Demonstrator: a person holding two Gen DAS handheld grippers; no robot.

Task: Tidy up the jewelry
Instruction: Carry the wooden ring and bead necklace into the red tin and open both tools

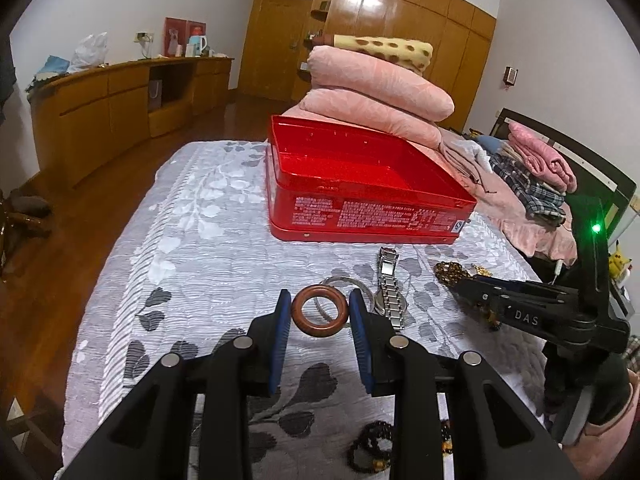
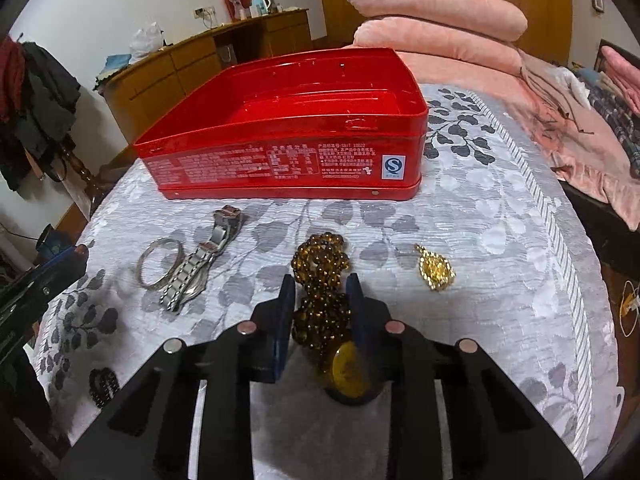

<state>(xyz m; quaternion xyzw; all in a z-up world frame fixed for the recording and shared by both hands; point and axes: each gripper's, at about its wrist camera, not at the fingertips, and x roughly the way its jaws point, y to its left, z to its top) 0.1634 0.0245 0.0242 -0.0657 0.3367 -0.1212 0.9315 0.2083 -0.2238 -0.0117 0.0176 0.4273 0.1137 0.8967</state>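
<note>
My left tongs (image 1: 320, 316) sit around the brown wooden ring (image 1: 320, 315), both blue pads against its sides, gripping it just above the bedspread (image 1: 192, 248). My right tongs (image 2: 320, 312) are closed partway on the amber bead strand (image 2: 320, 280), its yellow pendant dangling between the fingers. The silver bangle (image 2: 159, 263), watch (image 2: 204, 256) and gold pendant (image 2: 435, 272) lie near the bed's middle, before the open red tin (image 2: 280, 160).
</note>
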